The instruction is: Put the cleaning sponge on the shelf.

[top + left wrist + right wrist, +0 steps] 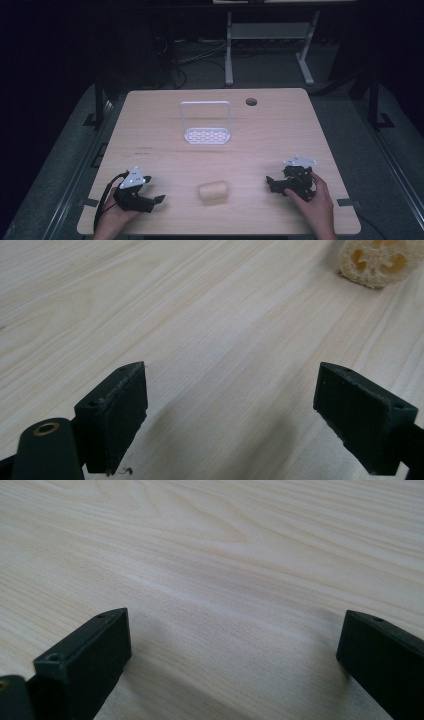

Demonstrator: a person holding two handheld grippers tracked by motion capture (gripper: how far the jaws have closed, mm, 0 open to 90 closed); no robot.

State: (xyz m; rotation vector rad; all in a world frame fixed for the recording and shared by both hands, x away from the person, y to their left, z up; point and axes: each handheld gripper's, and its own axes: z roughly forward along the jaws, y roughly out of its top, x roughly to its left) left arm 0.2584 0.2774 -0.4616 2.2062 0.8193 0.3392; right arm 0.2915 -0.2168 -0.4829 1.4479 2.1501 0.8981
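Observation:
A pale tan loofah roll [213,191] lies on its side on the wooden table [150,130], near the front edge between both hands; its holed end [379,261] shows at the top right of the left gripper view. My left gripper [159,199] rests at the front left, open, with bare wood between its jaws [231,405]. My right gripper [270,184] rests at the front right, open too, its jaws wide over bare wood [235,655]. A white rack with a perforated base and a wire-frame loop [207,125] stands mid-table, farther back.
A round cable hole [251,102] sits at the table's far right. Beyond the table stand white desk legs [229,50] and cables on a dark floor. A black cable [105,197] trails from the left gripper over the front left edge.

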